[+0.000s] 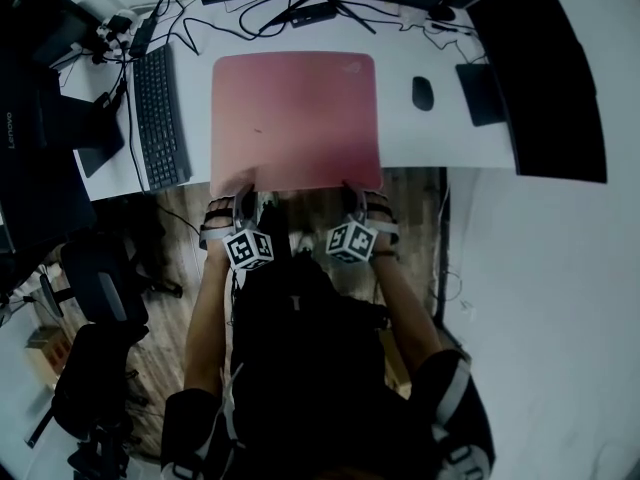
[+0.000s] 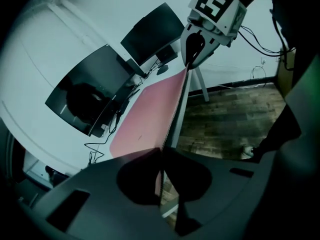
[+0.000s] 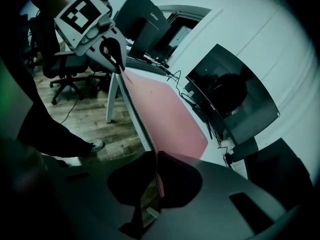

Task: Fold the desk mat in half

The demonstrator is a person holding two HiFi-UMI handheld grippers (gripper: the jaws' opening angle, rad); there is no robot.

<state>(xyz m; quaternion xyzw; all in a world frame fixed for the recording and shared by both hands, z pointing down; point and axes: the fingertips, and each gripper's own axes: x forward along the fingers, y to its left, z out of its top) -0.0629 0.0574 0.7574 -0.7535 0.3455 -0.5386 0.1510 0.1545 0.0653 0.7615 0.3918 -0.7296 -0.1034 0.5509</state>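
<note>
A pink desk mat (image 1: 295,118) lies flat on the white desk (image 1: 440,138), its near edge at the desk's front edge. My left gripper (image 1: 243,190) is shut on the mat's near left corner, and my right gripper (image 1: 352,190) is shut on the near right corner. In the left gripper view the mat's thin edge (image 2: 175,114) runs from between my jaws (image 2: 161,156) to the right gripper (image 2: 192,54). The right gripper view mirrors this: the mat (image 3: 165,114) runs edge-on from my jaws (image 3: 156,156) to the left gripper (image 3: 119,59).
A black keyboard (image 1: 160,118) lies left of the mat, a mouse (image 1: 423,93) and a small dark pad (image 1: 480,93) right of it. Cables (image 1: 290,13) and monitors line the back. A large dark screen (image 1: 545,78) stands far right. An office chair (image 1: 100,278) is on the floor at left.
</note>
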